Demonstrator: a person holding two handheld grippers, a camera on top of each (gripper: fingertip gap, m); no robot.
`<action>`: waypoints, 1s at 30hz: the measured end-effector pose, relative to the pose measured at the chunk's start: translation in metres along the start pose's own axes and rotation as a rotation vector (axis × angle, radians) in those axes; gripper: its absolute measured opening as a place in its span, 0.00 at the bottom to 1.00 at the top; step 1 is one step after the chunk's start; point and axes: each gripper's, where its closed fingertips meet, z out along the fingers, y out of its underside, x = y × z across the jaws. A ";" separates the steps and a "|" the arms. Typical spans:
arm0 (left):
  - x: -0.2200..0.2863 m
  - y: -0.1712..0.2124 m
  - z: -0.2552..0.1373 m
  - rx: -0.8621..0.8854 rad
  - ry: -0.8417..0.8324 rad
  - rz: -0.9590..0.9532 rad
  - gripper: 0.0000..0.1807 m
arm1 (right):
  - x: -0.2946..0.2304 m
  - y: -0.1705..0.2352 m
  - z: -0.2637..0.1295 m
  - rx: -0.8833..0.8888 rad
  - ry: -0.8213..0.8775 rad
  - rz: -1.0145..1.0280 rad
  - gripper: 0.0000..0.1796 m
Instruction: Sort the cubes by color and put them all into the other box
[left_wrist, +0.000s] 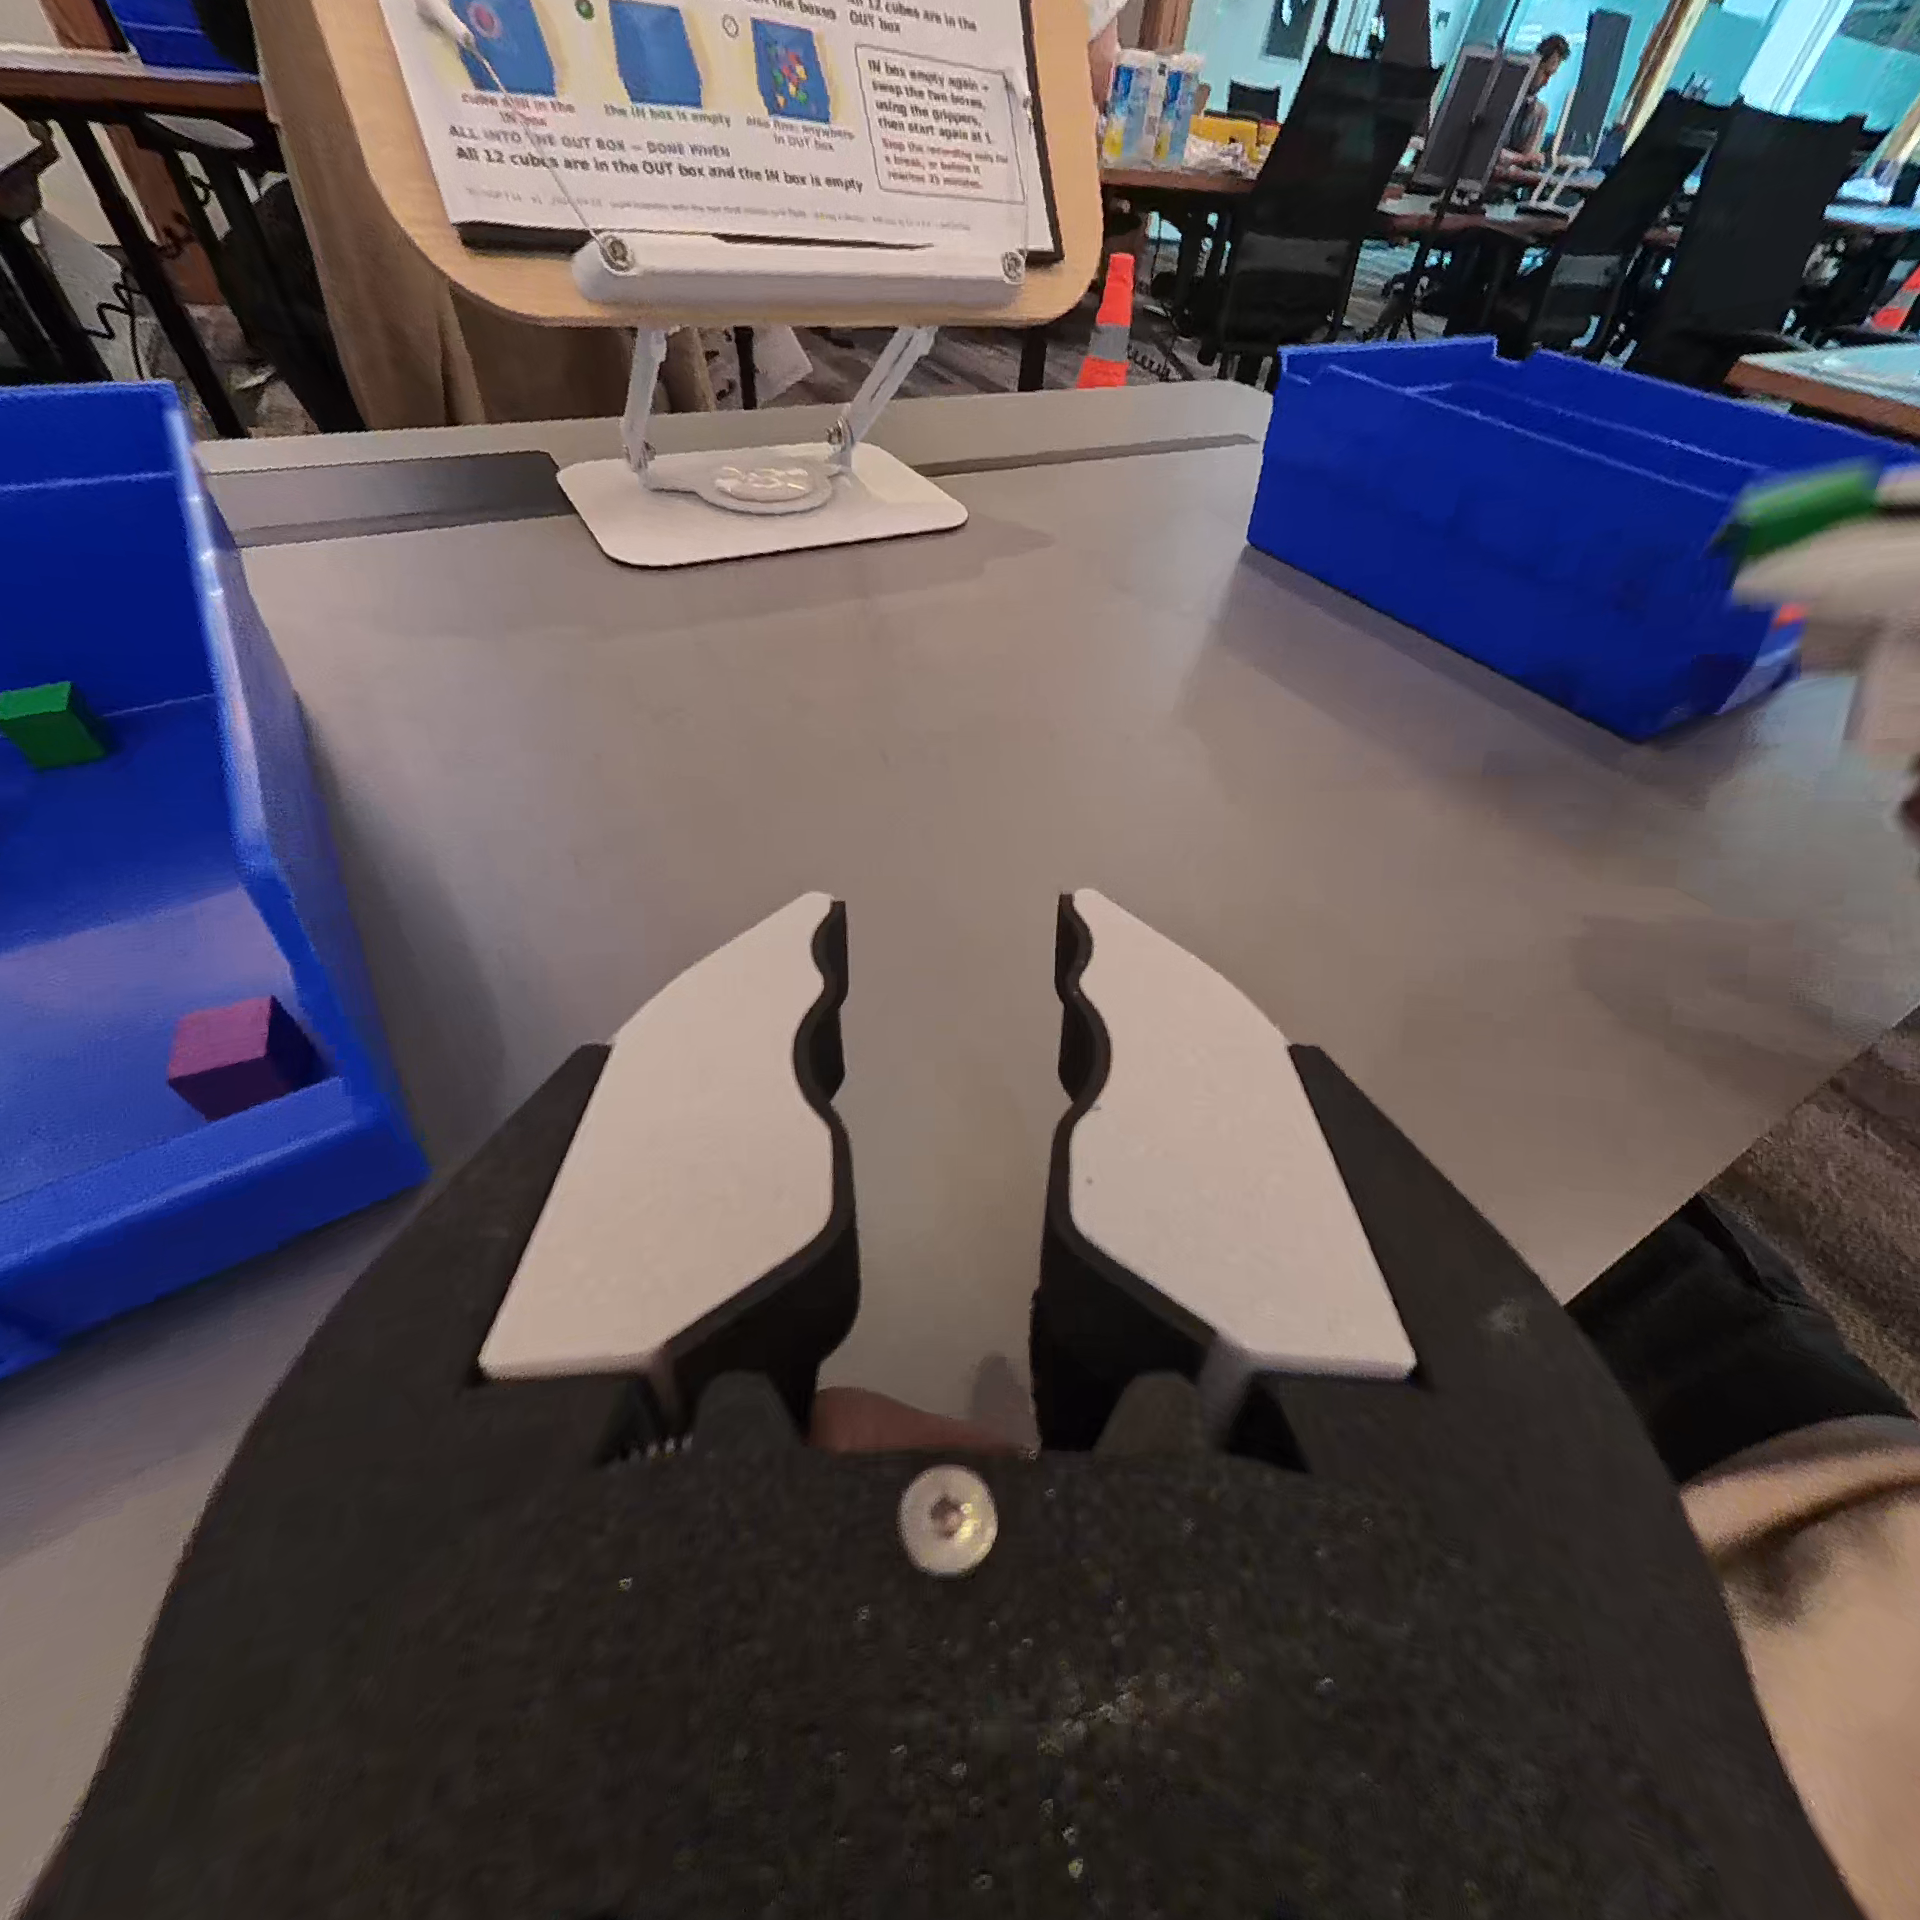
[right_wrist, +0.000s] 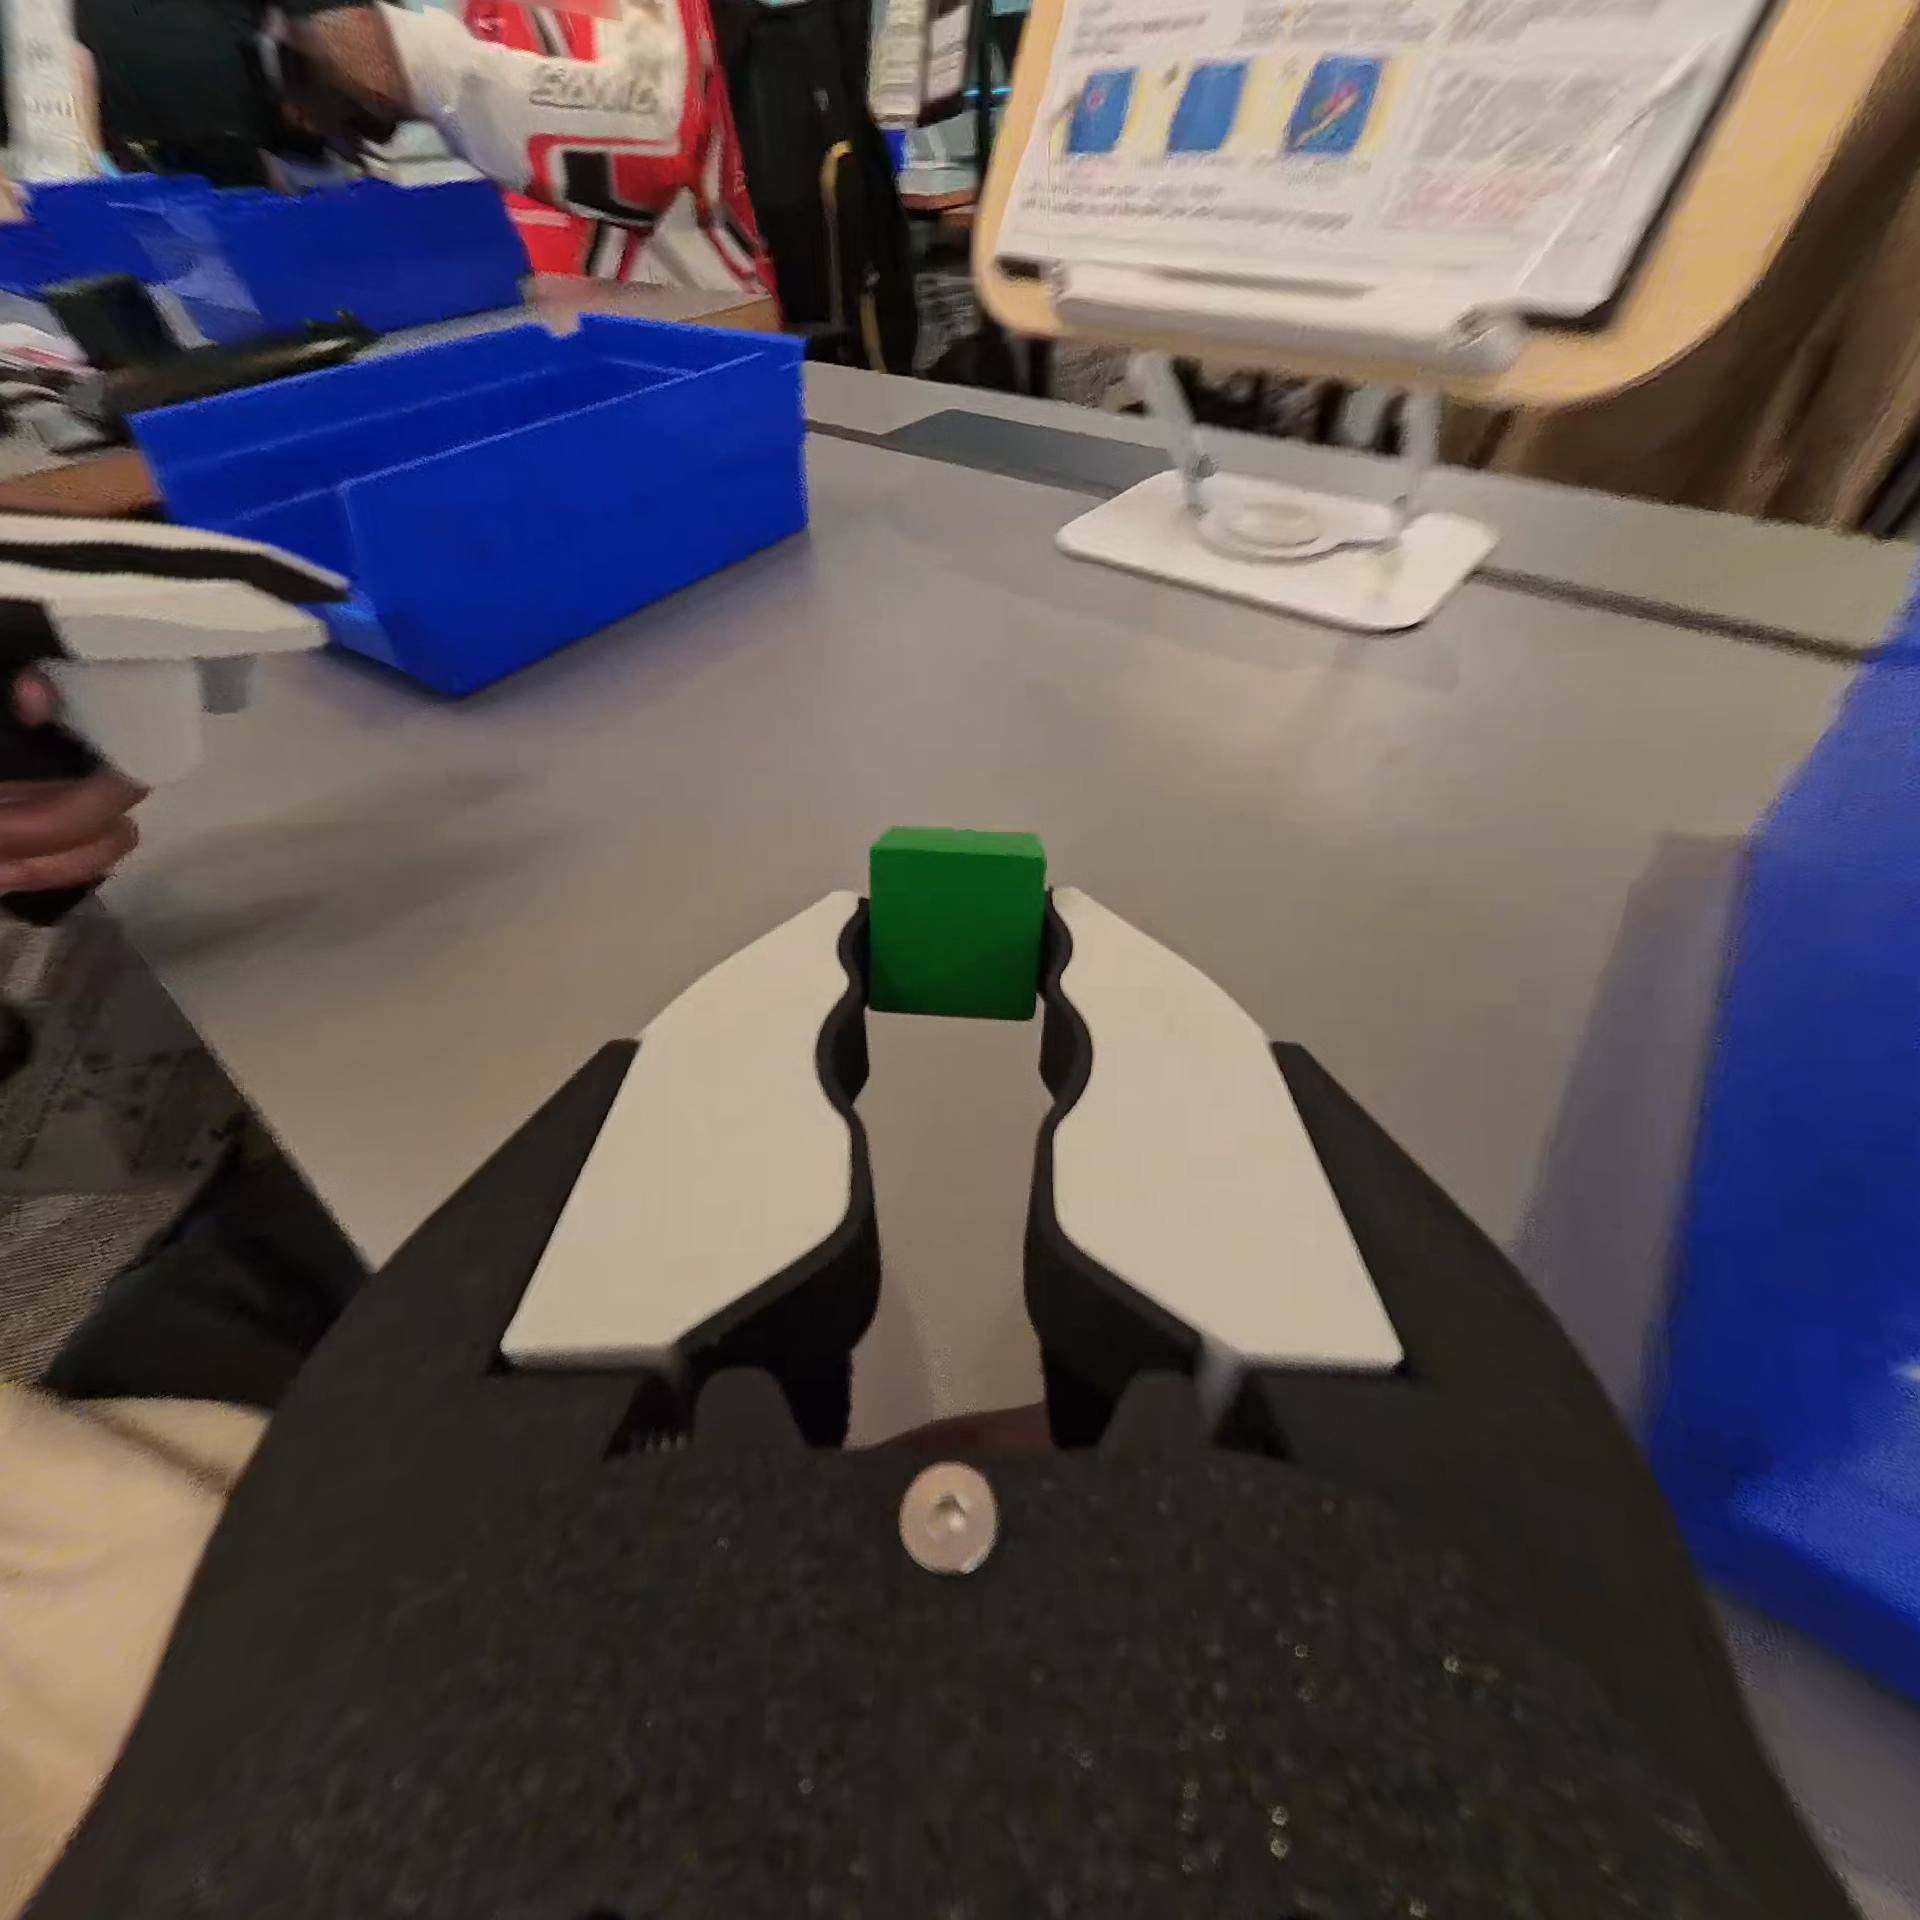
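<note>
A grey tabletop is seen in both views. Two blue boxes are placed on it, well apart: one blue box on the left, cut off by the picture edge, and one blue box on the right, whose inside is mostly hidden by its wall. A document stand is seen between them at the far edge. Two grippers are counted. The left gripper is held above the bare tabletop, its jaws apart with nothing between them. The right gripper has its jaws closed on one green cube. Two more cubes are seen inside the left box: a second green cube and a purple cube. Other cubes cannot be made out.
</note>
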 end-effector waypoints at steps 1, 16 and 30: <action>0.001 0.001 0.000 -0.007 0.003 0.020 0.21 | 0.020 -0.013 -0.009 0.009 0.078 -0.028 0.16; 0.003 0.007 0.011 -0.044 -0.001 0.143 0.20 | 0.237 0.098 -0.016 -0.998 -0.177 -0.515 0.17; 0.002 0.012 0.010 -0.064 0.022 0.099 0.21 | 0.184 0.084 -0.022 -0.976 -0.381 -0.485 0.29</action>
